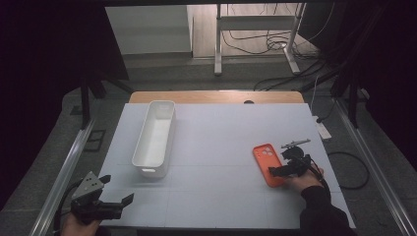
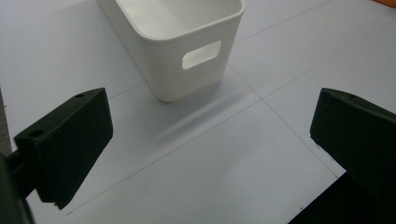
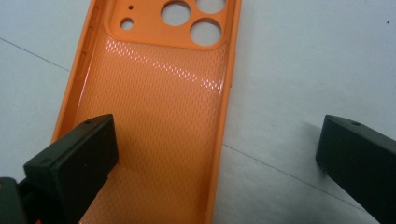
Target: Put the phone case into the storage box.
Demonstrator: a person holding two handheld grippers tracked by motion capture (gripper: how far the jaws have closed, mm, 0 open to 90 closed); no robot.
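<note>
While it lies flat near the bench's (image 1: pixel 206 147) right edge, the orange phone case (image 3: pixel 154 116) shows its glossy, dimpled inside and round camera holes. My right claw (image 3: pixel 217 158) hangs spread above its lower end, pinching nothing.

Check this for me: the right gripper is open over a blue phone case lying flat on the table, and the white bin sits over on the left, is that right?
Not quite: the phone case is orange, not blue, as the right gripper view shows. The rest holds: the right gripper is open over it, the case lies flat on the table, and the white bin sits on the left.
</note>
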